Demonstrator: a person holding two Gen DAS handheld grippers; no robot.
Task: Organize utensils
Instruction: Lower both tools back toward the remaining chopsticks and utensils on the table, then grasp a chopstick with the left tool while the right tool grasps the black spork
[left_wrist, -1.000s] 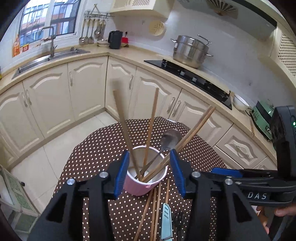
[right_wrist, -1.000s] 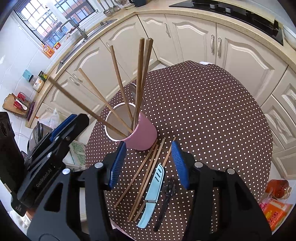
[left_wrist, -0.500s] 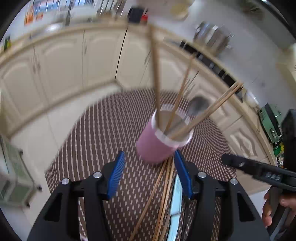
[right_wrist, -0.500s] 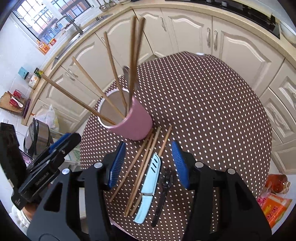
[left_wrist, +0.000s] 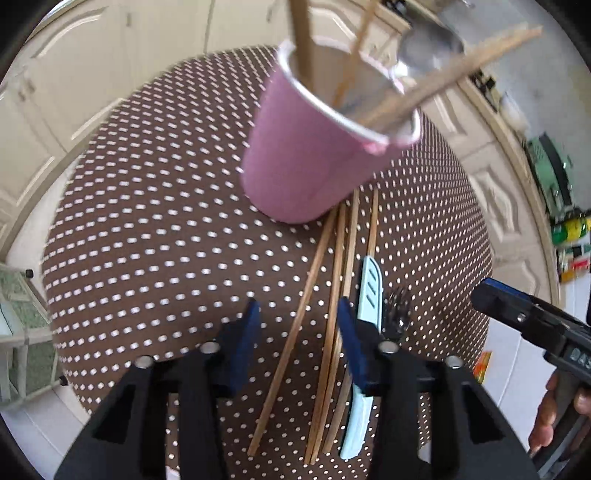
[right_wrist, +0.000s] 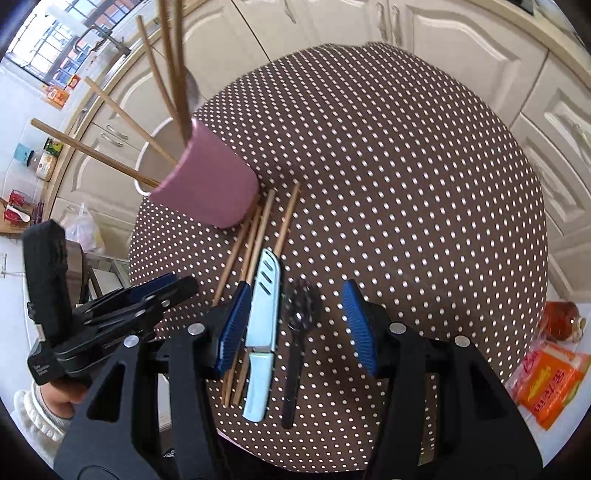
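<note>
left gripper (left_wrist: 297, 328) released, straddling loose chopsticks (left_wrist: 334, 314) | their long axis ran near-to-far toward pink cup (left_wrist: 314, 147) | right gripper (right_wrist: 291, 325) released over blue knife (right_wrist: 262, 321) and black spoon (right_wrist: 297, 332), probably not touching; each claw nearest its own utensils

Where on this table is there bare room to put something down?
The widest bare patch of tablecloth lies right of the fork, running to the far edge. Another lies left of the chopsticks, in front of the cup, in the left view. The near middle is crowded: chopsticks, knife and fork lie side by side, under both open grippers.
</note>
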